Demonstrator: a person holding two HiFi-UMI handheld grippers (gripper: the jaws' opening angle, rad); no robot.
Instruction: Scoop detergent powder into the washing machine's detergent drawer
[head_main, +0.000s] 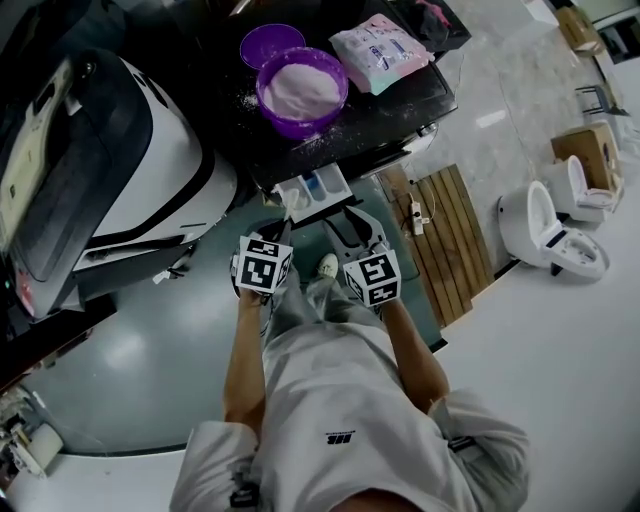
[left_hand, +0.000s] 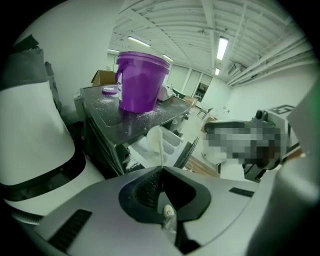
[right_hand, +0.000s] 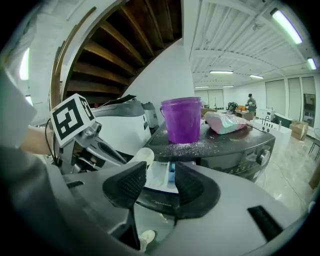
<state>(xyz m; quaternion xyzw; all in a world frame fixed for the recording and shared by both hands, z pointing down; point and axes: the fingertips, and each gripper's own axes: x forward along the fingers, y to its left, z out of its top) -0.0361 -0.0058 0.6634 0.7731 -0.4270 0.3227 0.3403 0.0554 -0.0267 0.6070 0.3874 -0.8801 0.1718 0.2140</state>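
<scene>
We stand facing a dark washer with a bigger white machine just to its left. On the washer's top sits a purple bucket, open and nearly full of white powder. Loose powder is scattered over the top around the bucket's base. A pastel pack lies to the right of the bucket, and a purple lid lies just behind it.

Below the front edge of the top, the white drawer is pulled out. Its compartments face up, and a blue insert shows in one of them.

We hold both tools low in front of the drawer, side by side. Our left gripper has its jaws pressed together on the thin handle of a white scoop. The bowl of the scoop stands upright above the jaw tips and in line with the drawer. We cannot tell whether it carries any powder. Our right gripper has its jaws spread with nothing between them, and the drawer shows through the gap.
</scene>
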